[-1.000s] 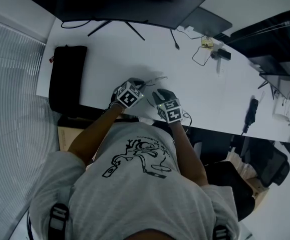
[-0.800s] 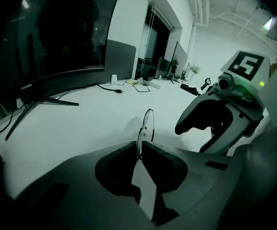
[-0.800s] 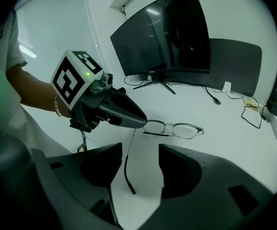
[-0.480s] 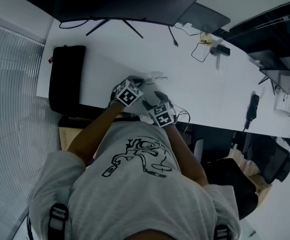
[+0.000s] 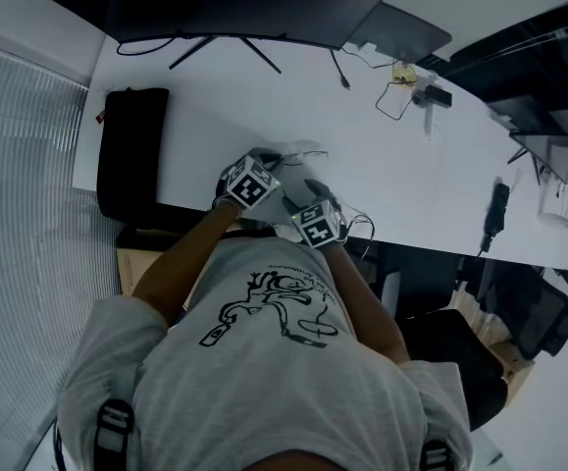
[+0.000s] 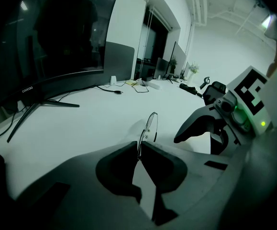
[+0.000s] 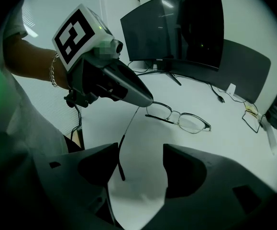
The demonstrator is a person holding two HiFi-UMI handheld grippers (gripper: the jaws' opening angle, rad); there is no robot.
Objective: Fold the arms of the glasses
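Note:
Thin metal-framed glasses (image 7: 192,122) lie on the white table (image 5: 195,116), in front of the monitor. My left gripper (image 6: 139,150) is shut on the frame's end near one hinge, and the wire rim (image 6: 150,124) rises past its tips. One arm (image 7: 161,119) lies folded across the lenses. The other arm (image 7: 121,155) sticks out toward my right gripper (image 7: 140,152). The right gripper's jaws have just been opening and stand wide. That arm hangs between them, close to the left jaw, with no pad pressing it. In the head view both grippers (image 5: 276,162) (image 5: 306,189) sit close together by the glasses (image 5: 303,152).
A large dark monitor (image 5: 254,3) on a stand fills the table's back. A black case (image 5: 131,150) lies at the left end. Cables and small gadgets (image 5: 401,101) lie at the back right. The table's front edge (image 5: 411,248) runs just behind the grippers.
The right gripper has shifted left and slightly toward the table's front edge, closer to the left gripper. The left gripper and the glasses kept their place.

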